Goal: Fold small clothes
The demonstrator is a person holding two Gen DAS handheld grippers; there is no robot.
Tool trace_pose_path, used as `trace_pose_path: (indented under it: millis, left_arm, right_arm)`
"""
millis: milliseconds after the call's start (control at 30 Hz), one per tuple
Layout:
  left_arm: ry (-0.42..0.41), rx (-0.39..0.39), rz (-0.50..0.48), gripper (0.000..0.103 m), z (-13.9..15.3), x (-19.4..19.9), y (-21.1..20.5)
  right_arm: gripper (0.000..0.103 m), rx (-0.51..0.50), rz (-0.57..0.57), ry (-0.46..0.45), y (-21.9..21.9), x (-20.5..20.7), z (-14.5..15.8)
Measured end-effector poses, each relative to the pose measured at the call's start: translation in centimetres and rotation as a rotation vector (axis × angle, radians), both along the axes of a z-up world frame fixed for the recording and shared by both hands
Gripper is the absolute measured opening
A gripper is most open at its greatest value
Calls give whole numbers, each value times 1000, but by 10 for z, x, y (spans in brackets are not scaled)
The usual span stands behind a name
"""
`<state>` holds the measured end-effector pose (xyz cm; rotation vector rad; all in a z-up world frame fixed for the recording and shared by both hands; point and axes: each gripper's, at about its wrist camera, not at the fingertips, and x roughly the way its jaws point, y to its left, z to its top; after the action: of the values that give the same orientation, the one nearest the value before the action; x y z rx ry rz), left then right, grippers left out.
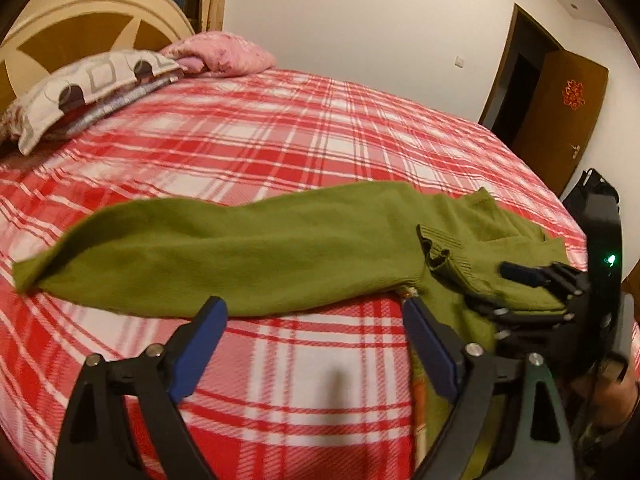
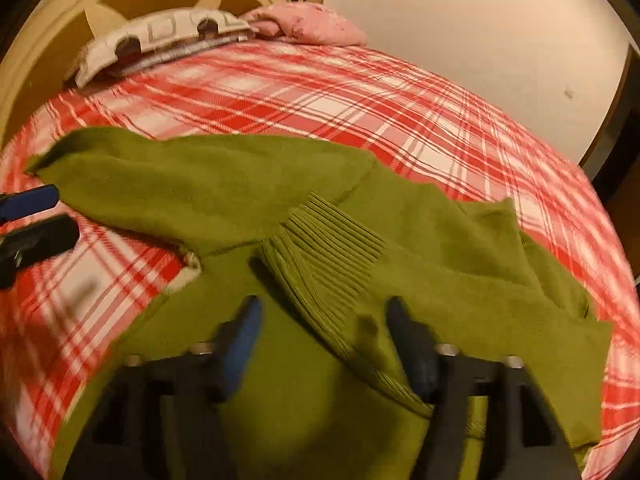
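Note:
A small olive-green knit sweater (image 1: pixel 280 252) lies on the red plaid bed, one long sleeve stretched out to the left and its ribbed collar (image 1: pixel 440 248) near the middle. My left gripper (image 1: pixel 316 308) is open and empty just in front of the sleeve's near edge. My right gripper (image 2: pixel 320 312) is open, low over the sweater body (image 2: pixel 280 380) with the ribbed collar (image 2: pixel 332 248) between its fingers. The right gripper also shows in the left wrist view (image 1: pixel 520 280), resting over the green fabric. The left gripper's fingertips (image 2: pixel 40 200) show at the right wrist view's left edge.
The bed (image 1: pixel 280 128) has a red and white plaid sheet. A patterned pillow (image 1: pixel 92 84) and a pink pillow (image 1: pixel 224 52) lie at the headboard (image 1: pixel 80 20). A brown door (image 1: pixel 560 120) stands open at the right beyond the bed.

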<state>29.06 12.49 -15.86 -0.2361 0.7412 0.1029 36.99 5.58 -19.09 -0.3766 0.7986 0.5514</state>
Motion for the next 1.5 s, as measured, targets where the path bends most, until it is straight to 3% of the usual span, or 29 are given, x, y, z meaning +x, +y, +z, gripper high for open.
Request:
trace_pose_path:
  millis: [100,133,233,500,667,767,833,967,1100,1233,1267,1333,1500]
  left_arm:
    - [-1,63,27,94,0,-9,14]
    - [11,82,41,94,-2,-11,21]
    - [33,118,116,94,-3,-22,56]
    - [58,261,296,94,-2,-36,151]
    - [107,306,237,94,-19,-23,181]
    - [147,336,162,94,-34,-11,183]
    - [154,371,162,94,-40,-9,182]
    - [139,323,183,93,-38,-6,195]
    - [130,240,149,71,-41,-6,206]
    - [103,187,100,36,-39,-9,205]
    - [102,189,93,32,-39,-9,203]
    - [104,205,67,15,-37,-9,197]
    - [101,144,60,9,-27,-12,201]
  right_arm:
    - [67,5,-80,103,-31,20,-17]
    - [68,58,-78,130,-41,24,-18]
    - [68,57,-118,95,-53,18,-9]
    - [68,81,-23,17,-55,-27,10]
    - [68,81,17,-7,-54,-49,20]
    - [68,83,22,-9,-54,-58,21]
    - [68,87,24,2,-54,-64,19]
    - [68,74,37,18,-50,-75,11]
    - [68,64,48,18,-45,-87,6]
    - [68,87,42,31,-47,-94,4]
    - [68,90,41,33,-47,-95,4]
    - [68,96,35,38,-49,-99,2]
    - [68,110,22,39,-56,-106,3]
